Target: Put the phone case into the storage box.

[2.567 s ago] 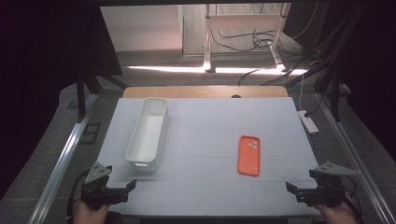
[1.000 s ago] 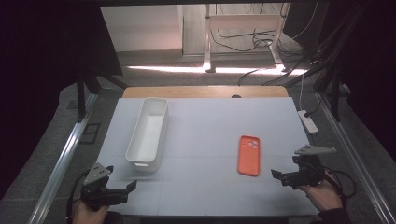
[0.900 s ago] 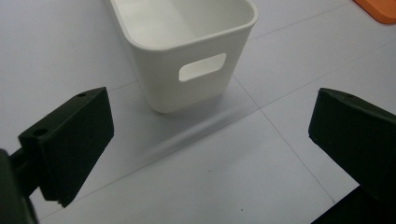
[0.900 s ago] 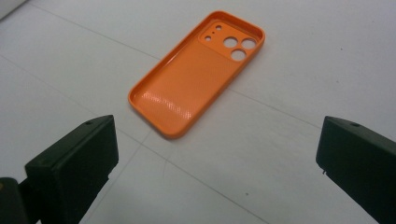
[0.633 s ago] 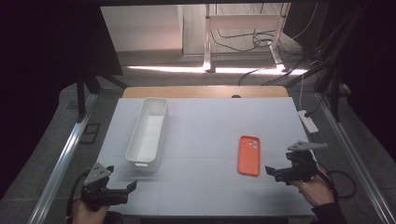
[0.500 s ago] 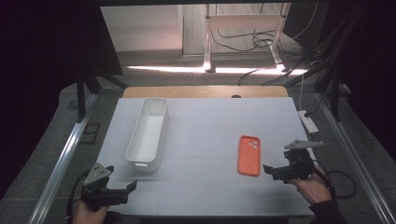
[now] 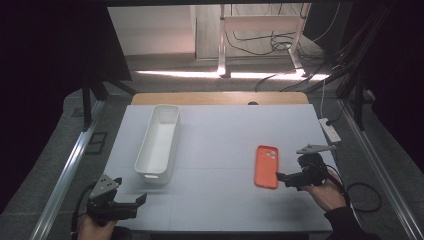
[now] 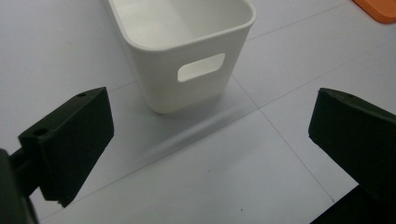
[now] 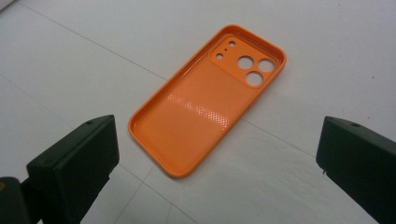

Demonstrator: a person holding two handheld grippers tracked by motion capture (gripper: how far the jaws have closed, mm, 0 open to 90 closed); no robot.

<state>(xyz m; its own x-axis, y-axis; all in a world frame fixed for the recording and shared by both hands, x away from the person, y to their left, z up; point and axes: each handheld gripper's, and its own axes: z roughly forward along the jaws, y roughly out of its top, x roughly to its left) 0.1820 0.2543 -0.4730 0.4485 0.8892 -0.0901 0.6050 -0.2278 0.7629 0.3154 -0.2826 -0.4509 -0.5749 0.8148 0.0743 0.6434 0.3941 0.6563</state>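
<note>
Looking down from the high view, a white counter [image 7: 220,150] carries a long white bin [image 7: 158,142] on its left half and an orange phone case [image 7: 266,166] on its right half, well apart from each other. The left tool [image 7: 131,204] sits at the near left corner, held by a hand [image 7: 95,227], its tips pointing right, just near of the bin's near end. The right tool [image 7: 283,178] is just right of the case's near end, held by the right hand [image 7: 325,192], pointing left toward it without touching.

From the left gripper view, the two black jaws stand wide apart with nothing between them. The bin's near end wall, with a slot handle, stands just beyond them, and a corner of the case [image 8: 380,7] shows at the far right.

From the right gripper view, the jaws are also spread wide and hold nothing. The case [image 9: 208,100] lies flat on the counter [image 9: 327,56] ahead of them, open side up, its camera cutouts at the far end.
</note>
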